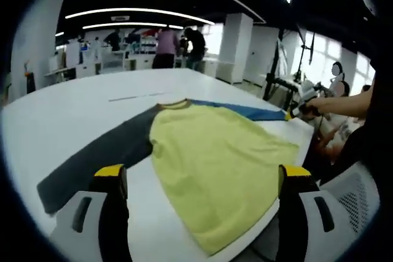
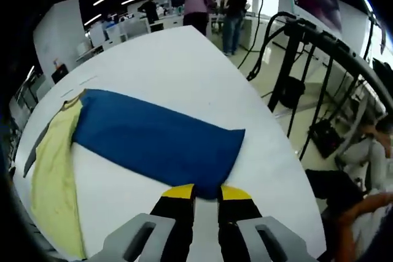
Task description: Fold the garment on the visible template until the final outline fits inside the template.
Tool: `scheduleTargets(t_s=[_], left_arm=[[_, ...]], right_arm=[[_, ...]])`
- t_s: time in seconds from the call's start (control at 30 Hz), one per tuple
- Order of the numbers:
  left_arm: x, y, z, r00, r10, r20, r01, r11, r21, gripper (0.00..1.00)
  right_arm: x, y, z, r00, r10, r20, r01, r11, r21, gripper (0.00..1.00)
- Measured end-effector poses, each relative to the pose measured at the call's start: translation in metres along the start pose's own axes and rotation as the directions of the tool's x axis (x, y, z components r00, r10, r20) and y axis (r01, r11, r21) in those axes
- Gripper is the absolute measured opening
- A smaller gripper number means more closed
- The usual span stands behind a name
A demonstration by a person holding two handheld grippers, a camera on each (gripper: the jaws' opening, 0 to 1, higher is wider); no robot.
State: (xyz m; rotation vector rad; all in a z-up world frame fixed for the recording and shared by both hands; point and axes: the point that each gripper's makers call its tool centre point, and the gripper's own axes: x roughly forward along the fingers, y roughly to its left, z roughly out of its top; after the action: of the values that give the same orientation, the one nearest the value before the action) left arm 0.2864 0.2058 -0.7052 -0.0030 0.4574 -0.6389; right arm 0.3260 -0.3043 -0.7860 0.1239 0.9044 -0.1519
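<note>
The blue sleeve [image 2: 156, 139] cuff seems clamped by the right hand-held gripper [image 2: 206, 194], while the left hand-held gripper [image 1: 202, 179] is held apart above the garment [image 1: 215, 170].

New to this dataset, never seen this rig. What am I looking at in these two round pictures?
No robot here: a person carries a two-jaw gripper in each hand, and a fisheye camera rides on each, looking out along its jaws.

In the left gripper view, the left gripper has its yellow-tipped jaws spread wide, hovering over a yellow long-sleeved shirt with one dark grey sleeve and one blue sleeve, laid flat on a large white table.

In the right gripper view, the right gripper has its jaws close together at the cuff of that blue sleeve; it looks pinched, though the contact itself is hard to see. People stand in the background.
</note>
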Motion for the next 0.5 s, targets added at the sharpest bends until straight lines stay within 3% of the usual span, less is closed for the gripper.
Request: scheduleTargets(t_s=[0.5], left_arm=[[-0.0045,-0.0026,-0.0024,1.0,0.002,-0.019,-0.001,1.0,0.019,0.99]], right_arm=[[0.0025,-0.0042,0.0009,1.0,-0.02,0.011,0.02,0.999,0.026,0.0]])
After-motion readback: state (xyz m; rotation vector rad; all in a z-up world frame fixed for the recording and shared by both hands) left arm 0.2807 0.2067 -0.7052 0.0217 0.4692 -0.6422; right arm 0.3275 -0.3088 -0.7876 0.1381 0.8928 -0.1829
